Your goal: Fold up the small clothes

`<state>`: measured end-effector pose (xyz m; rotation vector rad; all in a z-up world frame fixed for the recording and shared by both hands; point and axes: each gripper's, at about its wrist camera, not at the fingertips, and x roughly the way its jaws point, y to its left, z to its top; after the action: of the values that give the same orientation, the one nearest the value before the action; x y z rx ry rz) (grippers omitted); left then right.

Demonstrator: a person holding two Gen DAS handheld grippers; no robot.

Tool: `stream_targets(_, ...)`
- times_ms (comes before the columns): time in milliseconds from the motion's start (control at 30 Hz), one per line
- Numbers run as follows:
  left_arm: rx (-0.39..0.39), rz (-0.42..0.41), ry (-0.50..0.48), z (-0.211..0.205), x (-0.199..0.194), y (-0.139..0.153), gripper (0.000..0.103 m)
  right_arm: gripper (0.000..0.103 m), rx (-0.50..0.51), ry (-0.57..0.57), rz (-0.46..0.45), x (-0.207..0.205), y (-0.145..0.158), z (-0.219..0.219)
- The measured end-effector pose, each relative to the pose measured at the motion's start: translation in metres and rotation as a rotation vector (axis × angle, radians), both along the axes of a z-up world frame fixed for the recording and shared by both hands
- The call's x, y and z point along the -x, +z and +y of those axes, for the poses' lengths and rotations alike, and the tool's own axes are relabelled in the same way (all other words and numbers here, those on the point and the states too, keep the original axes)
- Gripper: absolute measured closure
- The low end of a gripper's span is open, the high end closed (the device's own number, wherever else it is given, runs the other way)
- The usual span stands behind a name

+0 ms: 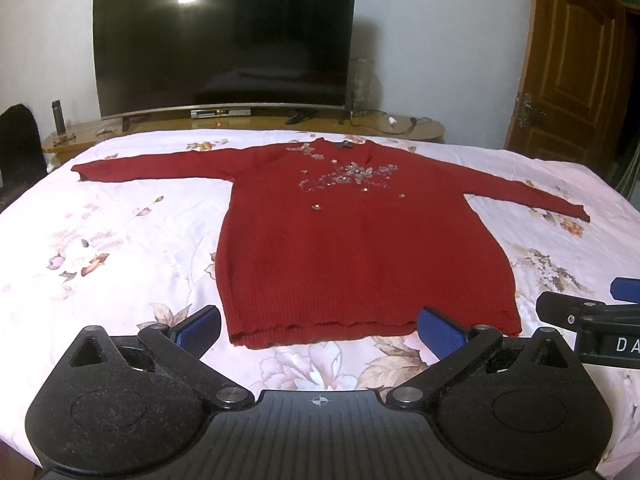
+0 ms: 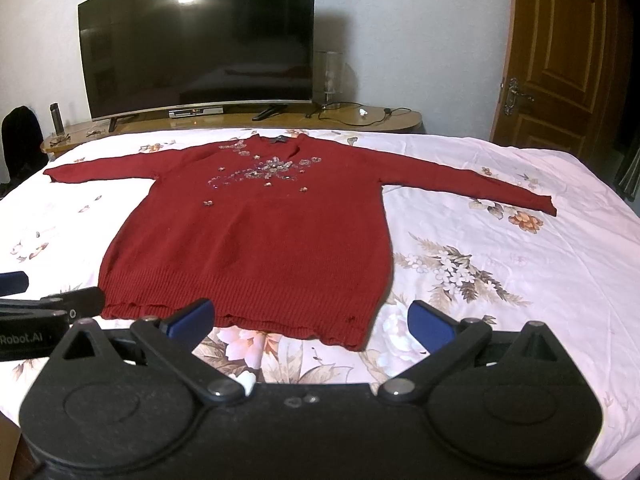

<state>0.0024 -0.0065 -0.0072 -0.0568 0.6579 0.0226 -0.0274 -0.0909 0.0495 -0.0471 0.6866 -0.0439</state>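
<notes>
One red sweater (image 1: 360, 248) is laid flat, front up, on the floral bedsheet (image 1: 120, 240), both sleeves stretched outward and a beaded decoration (image 2: 264, 168) sewn across the chest. Two grippers are held just short of its ribbed hem: the left gripper (image 1: 320, 330) and the right gripper (image 2: 312, 320), each with its two blue-padded fingers spread wide and nothing pinched. Beyond the bed, one television (image 2: 196, 40) is seen on a wooden stand (image 2: 360, 120), with one wooden door (image 2: 560, 52) at the right.

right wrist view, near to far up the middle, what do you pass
Open right gripper → floral pink bedsheet → hem of the flat red knitted sweater → its beaded flower decoration → long wooden TV stand → large black curved television.
</notes>
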Motion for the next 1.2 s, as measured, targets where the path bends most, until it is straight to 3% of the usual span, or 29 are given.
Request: stream_targets(1200,-0.003,0.006,-0.005,0.0005,-0.0003,0.0014,0.000,0.001,0.005,0.000,0.000,0.0010,0.0003,0.0033)
